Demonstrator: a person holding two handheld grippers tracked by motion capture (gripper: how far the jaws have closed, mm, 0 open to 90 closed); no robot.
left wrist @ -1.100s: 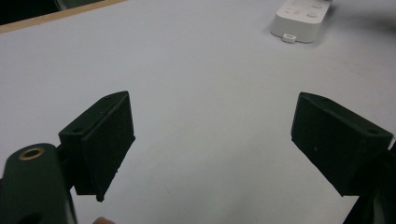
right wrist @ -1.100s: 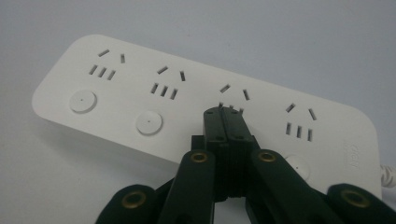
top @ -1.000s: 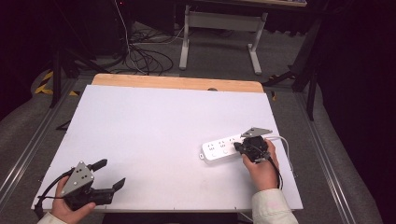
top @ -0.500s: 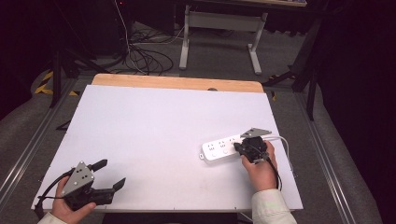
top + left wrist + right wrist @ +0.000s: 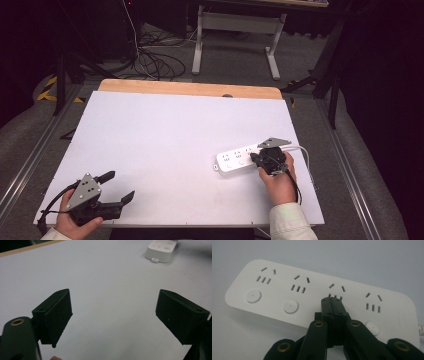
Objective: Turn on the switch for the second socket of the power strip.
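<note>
A: Pressing looks likely: right gripper [image 5: 331,300], jaws closed together, tip set on the white power strip [image 5: 239,158] at the table's [image 5: 165,130] right-front.

B: Rigid, light, slick plastic; best gripped across the narrow sides. Left gripper [image 5: 113,315] is held wide, empty.

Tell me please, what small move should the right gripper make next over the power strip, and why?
Probably press straight down. The right gripper has its jaws shut together, tips over the power strip where the third socket's round button should be; the other three buttons show. The left gripper waits open, far away.
</note>
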